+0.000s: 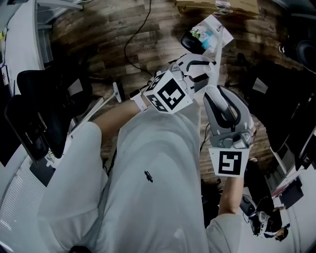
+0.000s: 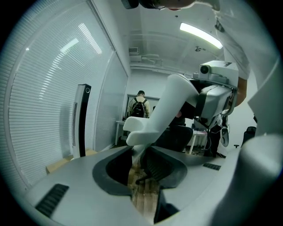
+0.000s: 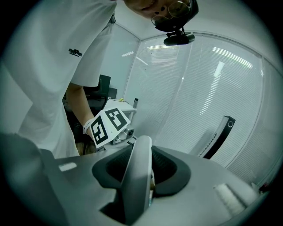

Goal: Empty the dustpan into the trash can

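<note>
only the head view shows the littered dustpan (image 1: 212,27). gripper views show right gripper (image 3: 140,185) jaws clamping its handle (image 2: 170,106), left gripper (image 2: 137,172) jaws pinching its lower end.

You have two claws in play, the left claw (image 2: 140,161) and the right claw (image 3: 138,163). There are two marker cubes, one (image 1: 168,94) on the left claw and one (image 1: 229,163) on the right. You have one dustpan (image 1: 213,29) and one trash can (image 1: 190,40). On the floor (image 1: 98,29) count one black cable (image 1: 133,39), one cardboard box (image 1: 217,6) and two black chairs (image 1: 44,99) (image 1: 266,84). Farther off stand one tower fan (image 2: 82,119) and one person with a backpack (image 2: 140,106).
</note>
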`<state>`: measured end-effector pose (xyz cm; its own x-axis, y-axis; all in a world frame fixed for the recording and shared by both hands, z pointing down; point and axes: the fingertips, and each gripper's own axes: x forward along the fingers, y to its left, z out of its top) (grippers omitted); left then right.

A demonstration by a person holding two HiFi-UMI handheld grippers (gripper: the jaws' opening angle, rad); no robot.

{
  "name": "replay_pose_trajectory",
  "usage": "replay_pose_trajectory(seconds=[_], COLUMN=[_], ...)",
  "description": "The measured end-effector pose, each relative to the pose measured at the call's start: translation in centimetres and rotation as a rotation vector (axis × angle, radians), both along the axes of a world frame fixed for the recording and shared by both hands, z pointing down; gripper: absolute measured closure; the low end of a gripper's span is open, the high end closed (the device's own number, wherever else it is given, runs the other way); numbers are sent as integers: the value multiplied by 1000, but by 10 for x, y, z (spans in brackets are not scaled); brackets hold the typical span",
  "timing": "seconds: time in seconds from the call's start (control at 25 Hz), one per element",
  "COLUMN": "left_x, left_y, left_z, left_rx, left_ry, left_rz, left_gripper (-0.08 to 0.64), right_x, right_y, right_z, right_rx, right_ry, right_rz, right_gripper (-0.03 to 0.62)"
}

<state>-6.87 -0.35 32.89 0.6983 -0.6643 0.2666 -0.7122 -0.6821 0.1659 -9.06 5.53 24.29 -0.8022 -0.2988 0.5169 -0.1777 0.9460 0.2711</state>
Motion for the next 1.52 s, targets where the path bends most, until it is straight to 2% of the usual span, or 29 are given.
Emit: replay_pose_trajectory(seconds=[0.92,1.24,1.52], left_x=[2,12,41], left_y=[2,2,-2], left_z=[-14,-21,-29], left_rx=[37,52,67], left_ry=[-5,-10,-9], left_rz=[20,63,144], left_gripper=[453,453,453], right_x=[1,9,34], right_y=[5,5,-1], right_z=[-11,-18,-26], right_rx=[39,56,76], right_ry=[1,-13,-36], right_rz=[23,77,194], right_gripper=[455,454,454])
